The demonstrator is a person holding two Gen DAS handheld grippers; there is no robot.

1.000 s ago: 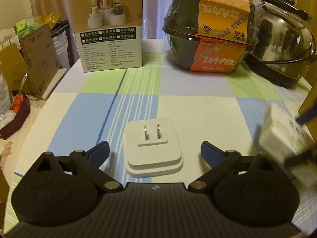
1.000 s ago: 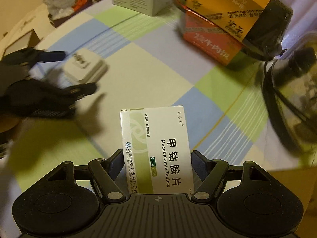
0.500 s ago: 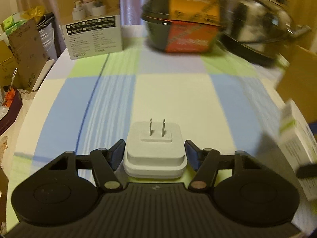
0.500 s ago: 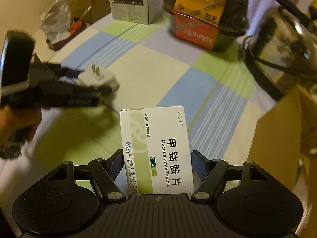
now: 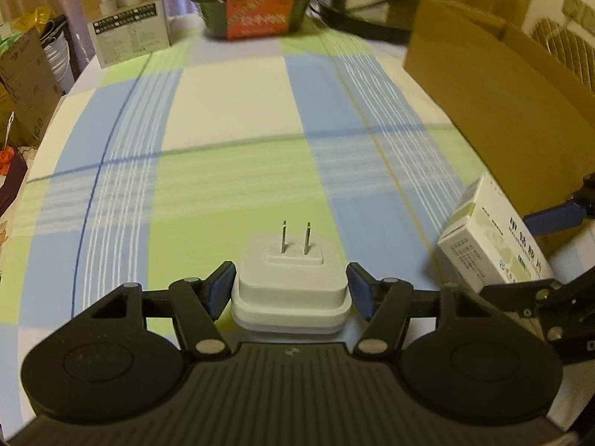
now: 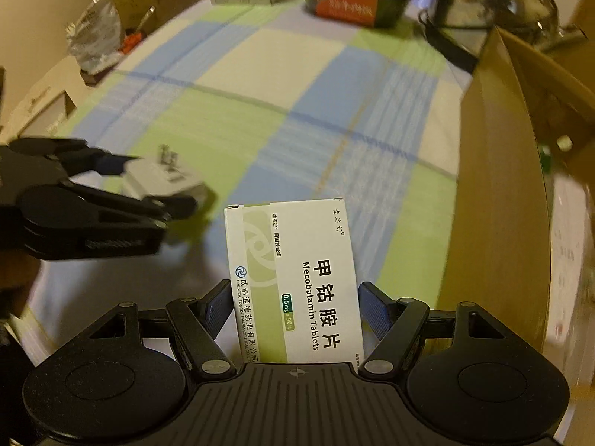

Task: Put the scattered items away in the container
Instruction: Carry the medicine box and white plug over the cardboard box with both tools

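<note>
White plug (image 5: 291, 286) with two metal prongs pointing up and forward sits clamped in the left claw (image 5: 291, 291), its blue-padded fingers (image 5: 220, 288) pressing the plug's two sides; the plug is held above the checked cloth of green, blue and cream that covers the surface (image 5: 230, 119). White pill box (image 6: 293, 282), printed "Mecobalamin Tablets", stands on end in the right claw (image 6: 293, 308), gripped at both narrow sides by the blue pads. In the left wrist view the same pill box (image 5: 491, 234) appears at the right edge, held just beside the brown wall of the carton (image 5: 494, 119), which stands on the right part of the surface. In the right wrist view the carton (image 6: 498, 204) rises close to the right of the pill box, its flap open at the top; the inside is only partly seen and its contents cannot be told. The left claw (image 6: 156, 186) shows there at the left, blurred, with the plug (image 6: 163, 178) between its fingers, well apart from the carton. At the far end of the surface stand a printed box (image 5: 126, 26), a stack of dark food tubs with orange and red labels (image 5: 256, 3), and a shiny kettle (image 6: 498, 3), partly behind the carton. Beyond the left edge of the surface lie cardboard pieces and bags (image 6: 96, 37), too blurred to name further.
</note>
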